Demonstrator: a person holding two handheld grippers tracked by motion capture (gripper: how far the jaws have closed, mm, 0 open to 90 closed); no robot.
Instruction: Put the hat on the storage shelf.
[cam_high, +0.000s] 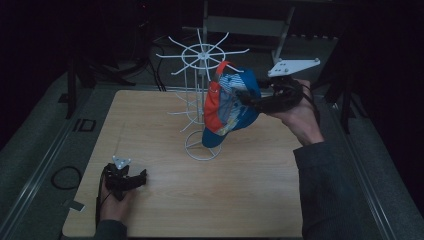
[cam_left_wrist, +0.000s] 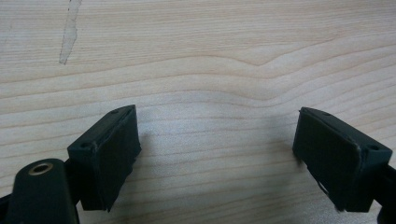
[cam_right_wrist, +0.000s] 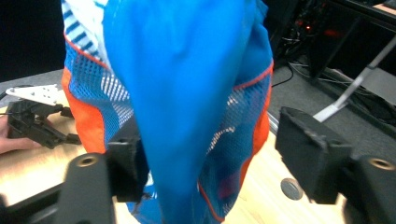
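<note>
Wood grain runs under the left claw, which rests near the tabletop's near left corner with its jaws spread wide and nothing between them; the left gripper view shows bare pale board and a faint scuff between the two pads. Farther in, just beyond the middle of the tabletop, a white wire rack stands on a ring base, its spokes fanning out at the top. The blue, orange and striped cap hangs against the right side of that rack, high up, with its brim pointing down toward the base. The right claw is at the cap's right edge; in the right gripper view its jaws stand well apart with the blue brim and mesh between them, one pad touching the fabric and the other clear of it, so I read it as open rather than gripping. The step in hand looks like hanging the cap on a spoke, or taking it off; I cannot tell which. Either way the next move calls for a careful approach, since the light rack could tip or turn. Beyond the far edge lie dark floor, cables and metal stand legs in a dim room.
</note>
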